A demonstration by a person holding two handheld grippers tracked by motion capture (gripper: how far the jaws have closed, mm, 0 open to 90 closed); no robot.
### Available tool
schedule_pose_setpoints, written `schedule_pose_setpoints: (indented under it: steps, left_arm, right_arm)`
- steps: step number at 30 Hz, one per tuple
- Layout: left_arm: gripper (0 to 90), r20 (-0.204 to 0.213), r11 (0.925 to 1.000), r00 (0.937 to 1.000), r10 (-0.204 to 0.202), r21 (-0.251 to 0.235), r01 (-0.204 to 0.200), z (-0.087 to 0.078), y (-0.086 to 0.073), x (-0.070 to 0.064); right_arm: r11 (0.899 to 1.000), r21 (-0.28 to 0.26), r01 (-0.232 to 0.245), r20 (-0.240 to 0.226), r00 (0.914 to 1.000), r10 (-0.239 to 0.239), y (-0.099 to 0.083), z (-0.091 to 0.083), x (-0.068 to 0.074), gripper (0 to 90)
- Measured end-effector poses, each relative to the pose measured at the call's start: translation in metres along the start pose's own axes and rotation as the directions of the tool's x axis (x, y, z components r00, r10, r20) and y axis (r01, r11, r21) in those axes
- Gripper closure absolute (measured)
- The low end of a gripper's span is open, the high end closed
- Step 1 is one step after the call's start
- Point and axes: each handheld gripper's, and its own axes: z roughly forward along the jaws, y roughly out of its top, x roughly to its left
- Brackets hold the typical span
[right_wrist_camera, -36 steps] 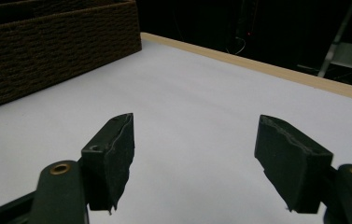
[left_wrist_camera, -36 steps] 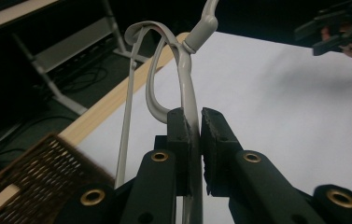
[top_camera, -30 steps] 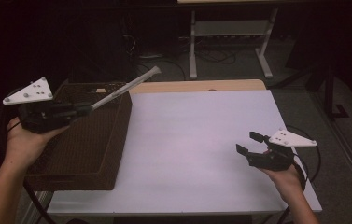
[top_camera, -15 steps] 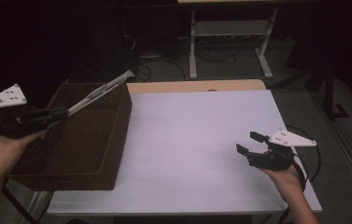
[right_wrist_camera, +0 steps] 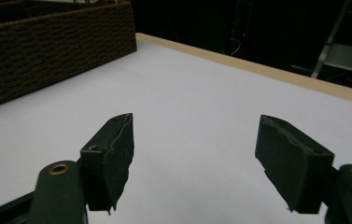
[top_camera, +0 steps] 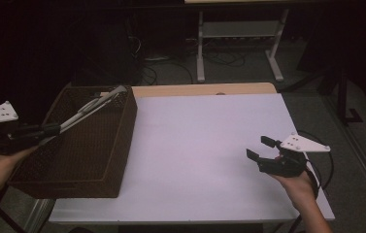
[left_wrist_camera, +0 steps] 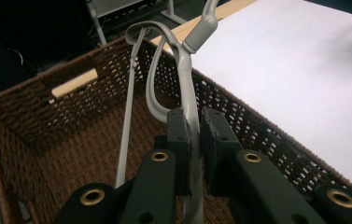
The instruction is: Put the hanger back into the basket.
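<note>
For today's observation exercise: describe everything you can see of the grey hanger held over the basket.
The grey hanger looks like smooth plastic, with thin curved arms meeting a rounded neck piece. The left tongs are shut on one arm. It slants up from them across the brown wicker basket, its far end above the basket's back corner by the table's wooden edge. Whether it touches the rim is unclear.
</note>
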Motion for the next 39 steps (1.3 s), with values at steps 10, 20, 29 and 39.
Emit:
schedule_pose_setpoints:
  steps: [10,20,29,39]
  left_arm:
    - [82.9,0.023,0.9987,0.9997,-0.01,0.049,0.008,0.017,-0.013,0.005]
    - [77.3,0.019,0.9981,0.9998,-0.011,0.061,0.01,0.036,-0.019,0.01]
    - [46.7,0.072,0.9991,0.9968,-0.037,-0.021,0.038,0.041,-0.006,0.0]
    - [20.6,0.149,0.9827,0.9886,-0.02,-0.179,0.047,0.055,0.013,-0.034]
  right_arm:
    - [1.0,-0.031,-0.004,0.002,1.0,0.005,0.008,-0.008,0.002,27.0]
    - [1.0,-0.028,-0.001,0.001,1.0,0.001,0.009,-0.007,0.001,26.9]
    - [0.999,-0.035,0.001,0.0,1.0,-0.001,0.011,-0.009,0.002,26.4]
    - [0.998,-0.061,-0.001,-0.032,0.9995,-0.001,0.024,-0.013,0.006,18.8]
